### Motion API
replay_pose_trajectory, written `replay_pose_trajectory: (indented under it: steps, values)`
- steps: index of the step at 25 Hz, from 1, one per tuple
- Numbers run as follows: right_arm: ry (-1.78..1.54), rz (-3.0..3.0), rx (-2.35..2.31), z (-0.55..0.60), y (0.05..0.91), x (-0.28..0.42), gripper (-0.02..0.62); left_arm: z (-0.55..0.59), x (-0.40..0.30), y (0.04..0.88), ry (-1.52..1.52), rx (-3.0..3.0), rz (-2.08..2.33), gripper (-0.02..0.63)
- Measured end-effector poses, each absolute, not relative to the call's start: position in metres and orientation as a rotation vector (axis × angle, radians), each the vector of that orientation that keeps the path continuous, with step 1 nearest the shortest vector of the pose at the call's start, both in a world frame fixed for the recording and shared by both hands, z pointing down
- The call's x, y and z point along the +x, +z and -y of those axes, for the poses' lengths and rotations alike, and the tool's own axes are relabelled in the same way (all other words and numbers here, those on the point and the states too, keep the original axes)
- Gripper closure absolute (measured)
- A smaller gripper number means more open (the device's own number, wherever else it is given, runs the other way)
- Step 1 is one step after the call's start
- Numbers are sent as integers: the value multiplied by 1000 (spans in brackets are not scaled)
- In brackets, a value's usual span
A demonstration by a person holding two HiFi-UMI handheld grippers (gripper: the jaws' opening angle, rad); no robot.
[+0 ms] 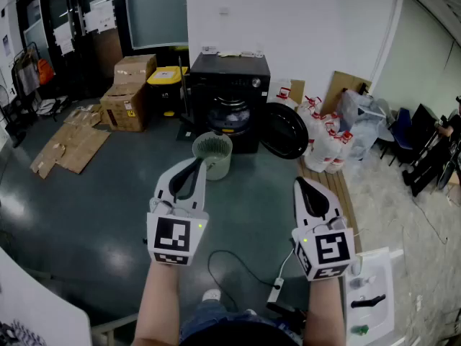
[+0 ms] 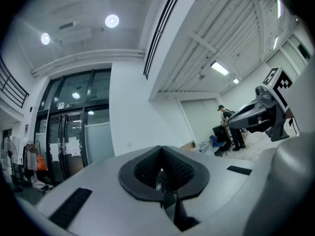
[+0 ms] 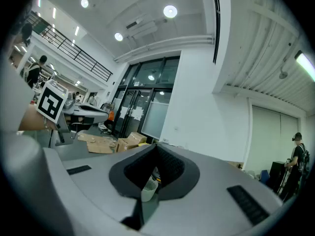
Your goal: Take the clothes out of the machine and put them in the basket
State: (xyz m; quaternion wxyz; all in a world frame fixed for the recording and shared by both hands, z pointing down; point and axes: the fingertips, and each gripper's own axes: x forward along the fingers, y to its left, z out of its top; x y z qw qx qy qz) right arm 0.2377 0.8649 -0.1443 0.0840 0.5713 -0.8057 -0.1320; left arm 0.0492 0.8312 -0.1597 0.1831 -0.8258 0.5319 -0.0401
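Ahead, the basket [image 1: 216,154] stands upright before the machine [image 1: 229,85]; left gripper [image 1: 196,164], right gripper [image 1: 302,184] closed.

We see an evenly lit room: round ceiling lights [image 2: 111,20] and a tube lamp [image 2: 220,68] shine from above, and the glossy floor [image 1: 108,193] throws back pale patches of glare, with only faint shadows. The black machine [image 1: 229,99] reads dark, and its drum is hard to make out. Both gripper views bend straight lines strongly and fade to black at the corners. Close to the lens, the shells of the left gripper [image 2: 161,154] and the right gripper [image 3: 155,154] look soft and slightly smeared; the far background is sharper.
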Motion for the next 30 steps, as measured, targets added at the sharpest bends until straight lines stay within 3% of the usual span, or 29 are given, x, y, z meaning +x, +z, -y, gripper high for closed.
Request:
replay_pose_trajectory:
  steps: [10,11,12,13,14,15,16,17,30]
  values:
    - [-391,2448,1732,-865,-154,252,594,-833,62,-161,-92,-2365,-1492,601]
    - [-365,2470,1725,-865,-153,254,594,-833,65,-158,-93,-2387,-1500,594]
    - [-326,2508,1710,-865,-151,256,592,-832,67,-155,-100,-2409,-1510,540]
    - [-274,2565,1691,-864,-150,256,485,-831,69,-152,-106,-2430,-1523,399]
    - [-217,2630,1686,-863,-151,258,295,-830,71,-149,-100,-2445,-1547,247]
    - [-171,2683,1703,-863,-152,261,123,-830,71,-148,-73,-2449,-1584,134]
    - [-144,2702,1733,-863,-152,267,46,-830,70,-149,-32,-2442,-1629,85]
    - [-137,2683,1756,-863,-148,273,20,-832,68,-150,11,-2424,-1675,45]
    - [-252,2594,1645,-853,-117,277,25,-832,73,-119,-103,-2322,-1707,38]
